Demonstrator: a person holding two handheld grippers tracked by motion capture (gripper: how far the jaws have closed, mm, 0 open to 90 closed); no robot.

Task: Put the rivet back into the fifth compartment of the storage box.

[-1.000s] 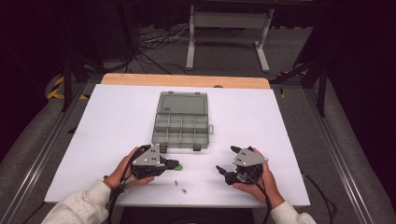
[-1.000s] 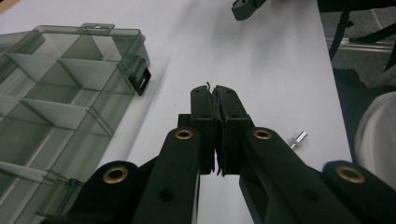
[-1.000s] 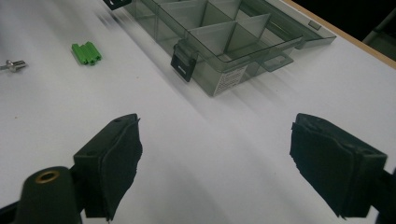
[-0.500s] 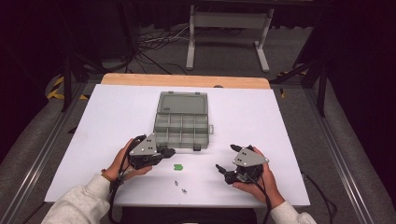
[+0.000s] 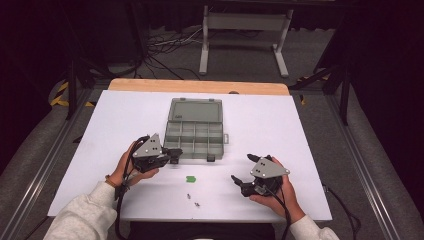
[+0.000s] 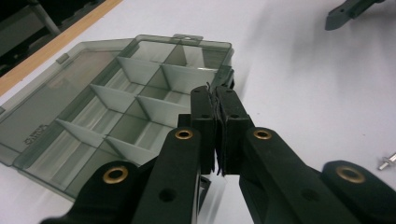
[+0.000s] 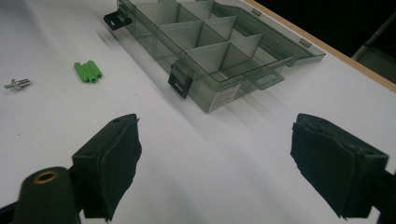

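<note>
In the high view the organizer box point(image 5: 194, 134) is seen lying open at the middle of the white tabletop point(image 5: 300, 130), its long axis running away from the person, the lid laid flat on the far side. The left gripper point(image 5: 173, 155) is held at the box's near left corner, fingers point(image 6: 201, 112) pressed together; whether anything is pinched cannot be told. The right gripper point(image 5: 235, 178) is seen near and right of the box, spread wide and empty. The green piece point(image 7: 88, 72) is resolved as ribbed by the right gripper view; the screws point(image 5: 192, 199) nearer than the box are barely made out from above.
</note>
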